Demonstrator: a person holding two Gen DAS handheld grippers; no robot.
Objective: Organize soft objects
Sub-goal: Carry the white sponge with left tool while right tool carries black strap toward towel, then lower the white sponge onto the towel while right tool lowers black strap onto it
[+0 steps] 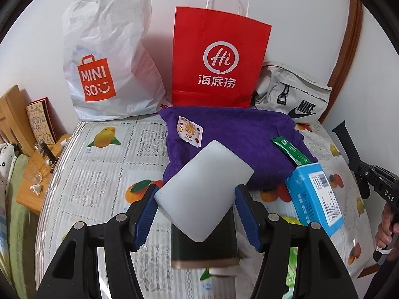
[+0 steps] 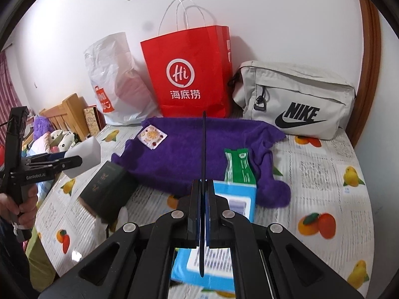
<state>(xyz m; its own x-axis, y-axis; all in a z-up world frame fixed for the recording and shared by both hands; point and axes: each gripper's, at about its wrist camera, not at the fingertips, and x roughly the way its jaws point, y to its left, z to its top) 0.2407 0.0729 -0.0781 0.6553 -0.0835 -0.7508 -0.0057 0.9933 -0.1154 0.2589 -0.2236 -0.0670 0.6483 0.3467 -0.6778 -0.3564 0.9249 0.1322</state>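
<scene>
Holding a pale, frosted white block with rounded corners, my left tongs are clamping it by its two long sides between the blue ribbed pads; it is sitting tilted, its far end pointing up toward the purple towel. In the right wrist view the same block is showing as a soft, matte wedge sticking out past the left tongs, raised above the worktop with its fruit-print cover and above a dark green box lying there. My right tongs are pressed together on a thin dark strap, seen edge-on as a narrow line rising out between the pads toward the red paper bag. The towel is lying crumpled in the middle of the worktop, with a small fruit-patterned sachet and a green packet resting on it, and a light blue box touching its near edge. Behind the towel, against the wall, a white plastic bag, the red bag and a grey pouch are standing side by side.
</scene>
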